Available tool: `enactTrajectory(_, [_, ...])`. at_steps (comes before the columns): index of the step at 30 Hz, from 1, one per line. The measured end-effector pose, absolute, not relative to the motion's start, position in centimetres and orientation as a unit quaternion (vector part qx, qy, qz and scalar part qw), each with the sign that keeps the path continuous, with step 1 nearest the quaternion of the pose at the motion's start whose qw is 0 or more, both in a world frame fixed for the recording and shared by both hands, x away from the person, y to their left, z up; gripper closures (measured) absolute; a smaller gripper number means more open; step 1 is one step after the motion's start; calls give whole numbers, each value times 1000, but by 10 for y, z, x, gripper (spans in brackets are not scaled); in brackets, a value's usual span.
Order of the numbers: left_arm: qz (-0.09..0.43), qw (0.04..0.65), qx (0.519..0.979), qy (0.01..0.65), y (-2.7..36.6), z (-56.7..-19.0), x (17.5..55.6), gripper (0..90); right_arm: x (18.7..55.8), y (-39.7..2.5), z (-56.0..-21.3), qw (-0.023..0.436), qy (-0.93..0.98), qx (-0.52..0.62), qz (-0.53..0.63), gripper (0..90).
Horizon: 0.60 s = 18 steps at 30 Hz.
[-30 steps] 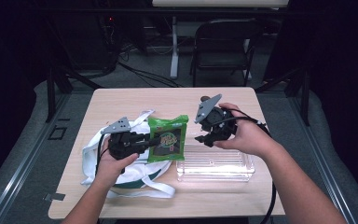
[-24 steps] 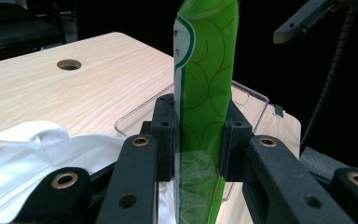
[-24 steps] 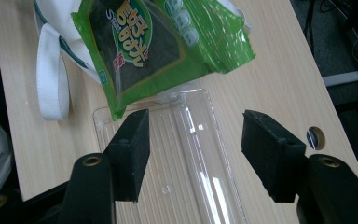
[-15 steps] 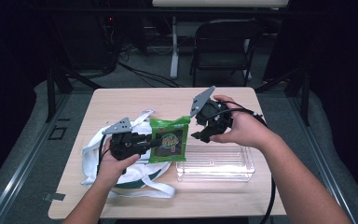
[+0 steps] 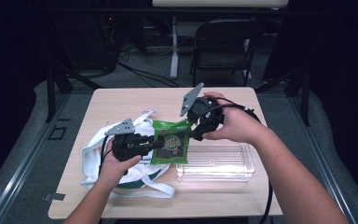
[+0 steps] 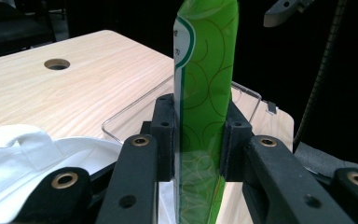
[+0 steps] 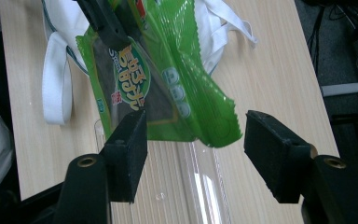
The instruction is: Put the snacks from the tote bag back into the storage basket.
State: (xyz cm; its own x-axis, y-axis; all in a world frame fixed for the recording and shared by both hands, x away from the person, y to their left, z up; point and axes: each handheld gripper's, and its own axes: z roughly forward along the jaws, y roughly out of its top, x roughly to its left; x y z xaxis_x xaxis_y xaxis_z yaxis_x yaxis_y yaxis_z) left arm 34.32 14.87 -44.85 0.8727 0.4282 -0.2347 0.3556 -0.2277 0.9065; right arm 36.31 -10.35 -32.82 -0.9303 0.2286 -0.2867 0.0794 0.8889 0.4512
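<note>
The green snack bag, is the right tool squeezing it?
No, the right tool is open, its jaws wide apart on either side of the green snack bag and not touching it.

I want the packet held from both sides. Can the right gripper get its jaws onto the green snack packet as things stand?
Probably yes. The right gripper is open, and the green snack packet, clamped by the left gripper, hangs just beyond its jaws over the clear tray, with nothing between.
</note>
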Motion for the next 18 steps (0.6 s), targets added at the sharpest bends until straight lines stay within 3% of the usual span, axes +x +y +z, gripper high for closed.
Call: enactTrajectory(18, [34,568,791,224,139,-446,337,725,363,-78,-334,140,972,48,184,404])
